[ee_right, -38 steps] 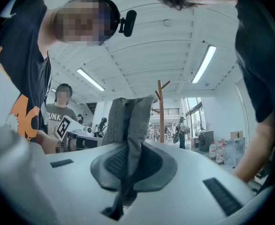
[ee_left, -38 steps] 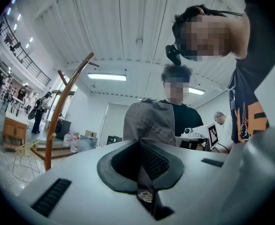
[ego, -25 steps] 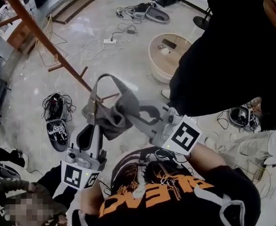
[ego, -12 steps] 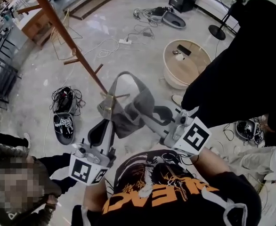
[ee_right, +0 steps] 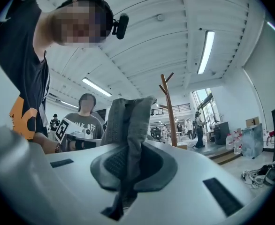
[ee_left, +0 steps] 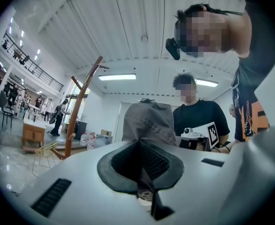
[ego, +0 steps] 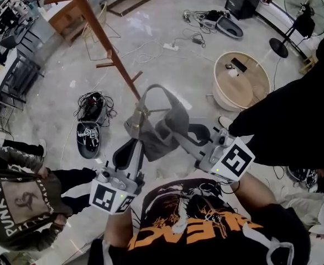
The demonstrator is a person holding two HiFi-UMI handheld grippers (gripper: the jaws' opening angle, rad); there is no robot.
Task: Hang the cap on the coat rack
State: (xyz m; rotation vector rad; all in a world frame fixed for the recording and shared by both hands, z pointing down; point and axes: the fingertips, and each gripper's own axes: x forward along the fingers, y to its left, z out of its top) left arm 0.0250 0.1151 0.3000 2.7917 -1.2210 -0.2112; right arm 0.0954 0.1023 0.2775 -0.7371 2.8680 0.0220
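Observation:
A grey cap [ego: 163, 119] hangs in the air between both grippers, its strap looped upward. My left gripper [ego: 139, 128] is shut on the cap's left edge. My right gripper [ego: 173, 132] grips the right side, its jaws closing tight on the fabric. The wooden coat rack [ego: 103, 42] leans away at the upper left, its base just beyond the cap, with short pegs along the pole. In the left gripper view the cap [ee_left: 148, 121] rises from the gripper [ee_left: 140, 164], with the rack [ee_left: 81, 117] to the left. In the right gripper view the cap [ee_right: 128, 121] is pinched in the gripper [ee_right: 126, 168]; the rack [ee_right: 168, 112] stands behind.
A round wooden table [ego: 245, 80] stands at the right, a floor fan [ego: 299, 9] behind it. Cables and devices [ego: 92, 107] lie on the floor at the left. A person in black [ego: 294, 120] stands close on the right, another person [ego: 24, 187] at the lower left.
The view has shifted, so the rack, table and floor things sit further right and lower in the picture. Both grippers keep their hold on the cap, carried slightly rightward.

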